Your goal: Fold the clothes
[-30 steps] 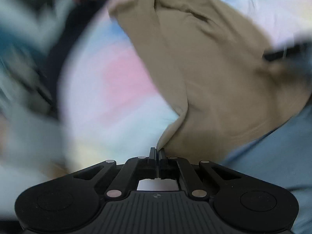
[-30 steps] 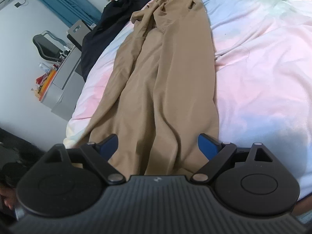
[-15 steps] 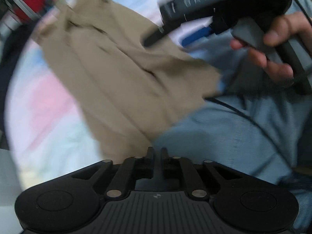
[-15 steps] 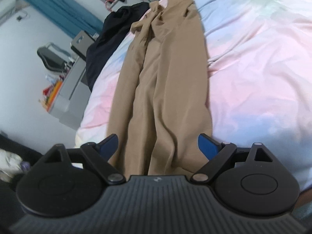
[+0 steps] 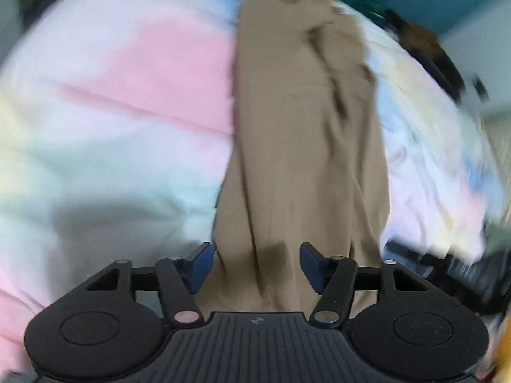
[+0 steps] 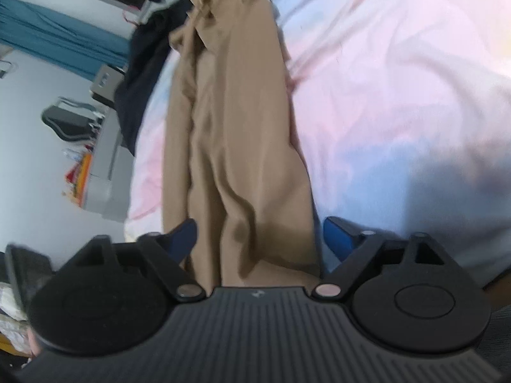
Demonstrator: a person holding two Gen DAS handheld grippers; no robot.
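Left wrist view: tan trousers lie lengthwise on the bed. Left gripper and right gripper, jaws apart, straddle their near end. Pinch both corners evenly.

Home bedroom. Bed with pastel sheet, teal curtain, grey drawer unit. Dark clothes piled bedside.
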